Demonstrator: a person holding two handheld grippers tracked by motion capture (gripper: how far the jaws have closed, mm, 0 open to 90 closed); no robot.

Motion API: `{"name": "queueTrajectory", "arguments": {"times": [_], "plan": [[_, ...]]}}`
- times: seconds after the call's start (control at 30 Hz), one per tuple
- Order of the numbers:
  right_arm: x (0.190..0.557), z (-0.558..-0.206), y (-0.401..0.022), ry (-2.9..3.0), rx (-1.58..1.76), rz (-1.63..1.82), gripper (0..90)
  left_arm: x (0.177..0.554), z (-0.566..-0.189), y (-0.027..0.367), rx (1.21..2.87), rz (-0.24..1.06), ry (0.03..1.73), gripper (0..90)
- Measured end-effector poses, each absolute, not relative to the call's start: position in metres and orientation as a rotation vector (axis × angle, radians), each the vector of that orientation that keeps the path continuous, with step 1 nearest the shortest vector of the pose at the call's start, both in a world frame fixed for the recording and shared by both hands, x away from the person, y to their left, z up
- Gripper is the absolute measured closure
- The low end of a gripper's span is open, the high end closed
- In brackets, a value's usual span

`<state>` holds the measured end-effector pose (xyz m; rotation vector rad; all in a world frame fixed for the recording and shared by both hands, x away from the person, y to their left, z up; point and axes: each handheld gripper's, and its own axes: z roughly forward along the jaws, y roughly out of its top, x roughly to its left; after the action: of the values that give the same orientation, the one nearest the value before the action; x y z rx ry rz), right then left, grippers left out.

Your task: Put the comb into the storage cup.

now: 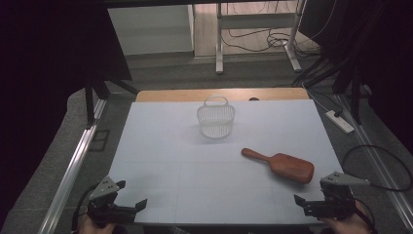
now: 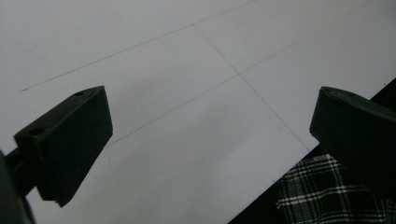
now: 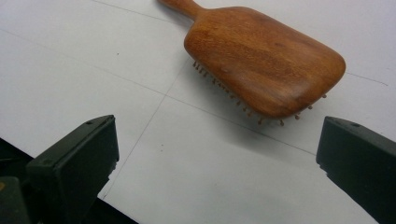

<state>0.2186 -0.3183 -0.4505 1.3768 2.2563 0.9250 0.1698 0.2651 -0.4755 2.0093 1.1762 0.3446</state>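
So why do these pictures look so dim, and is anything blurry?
High view: dark room edges, the white table evenly lit, a faint shadow beside the basket. Right gripper view: the hairbrush is sharp with a soft shadow beneath. Left gripper view: greyish, the near jaws slightly soft.

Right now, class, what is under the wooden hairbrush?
The wooden hairbrush lies back up on the white table. Short bristles peek out along its lower edge, touching the surface; the rest of the bristle side is hidden beneath the head.
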Motion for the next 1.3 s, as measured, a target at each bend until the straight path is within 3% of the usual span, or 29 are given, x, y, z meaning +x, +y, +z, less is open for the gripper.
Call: {"name": "queueTrajectory", "arguments": {"times": [1.3], "plan": [[0.2265,-0.4472,-0.314,2.313,1.318,0.904,0.0,0.1706,-0.4764,0.2667,2.005,0.318,1.171,0.5]]}}
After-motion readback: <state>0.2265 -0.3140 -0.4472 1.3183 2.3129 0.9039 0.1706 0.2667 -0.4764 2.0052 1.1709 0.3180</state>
